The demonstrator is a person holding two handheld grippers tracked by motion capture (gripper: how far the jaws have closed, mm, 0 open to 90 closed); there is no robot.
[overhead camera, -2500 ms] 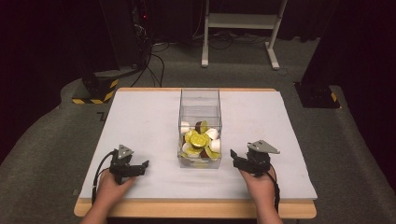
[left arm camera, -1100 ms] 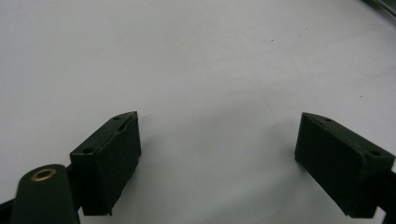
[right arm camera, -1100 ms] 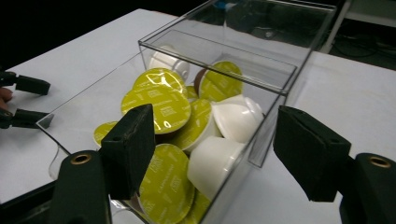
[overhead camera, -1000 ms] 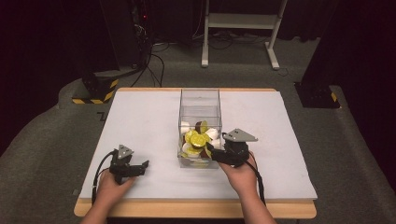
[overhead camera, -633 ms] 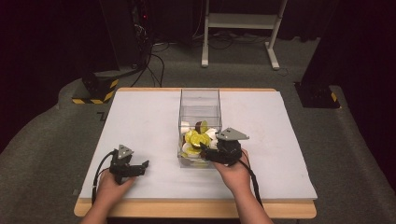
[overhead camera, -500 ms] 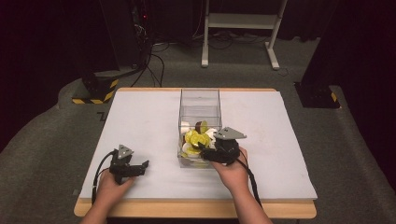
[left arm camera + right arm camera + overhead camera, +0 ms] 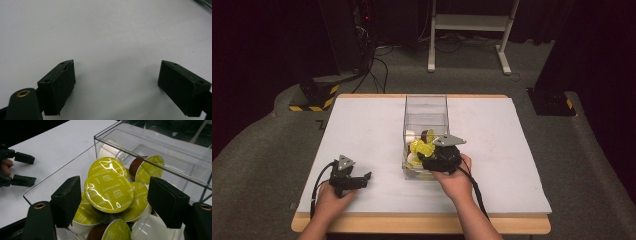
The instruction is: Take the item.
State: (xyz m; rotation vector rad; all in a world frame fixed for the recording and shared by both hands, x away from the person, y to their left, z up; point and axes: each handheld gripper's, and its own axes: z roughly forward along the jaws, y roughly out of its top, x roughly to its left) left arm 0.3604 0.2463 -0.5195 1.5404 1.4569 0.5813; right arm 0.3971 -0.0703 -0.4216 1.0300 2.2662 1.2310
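High view: right gripper (image 7: 426, 159) inside clear box (image 7: 426, 102) at table (image 7: 362, 125) centre, among coffee capsules (image 7: 419, 147); left gripper (image 7: 362, 178) at 8 o'clock, resting | Left gripper view: jaws wide apart over bare table | Right gripper view: jaws just opening, flanking top capsule (image 7: 108, 191) without touching; left gripper at 9 o'clock.

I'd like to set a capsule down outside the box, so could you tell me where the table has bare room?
The white table is bare between the clear box and its left edge, ahead of the left gripper. Right of the box is equally free up to the table's right edge. It is crowded inside the box's near end, where capsules pile under the right gripper.
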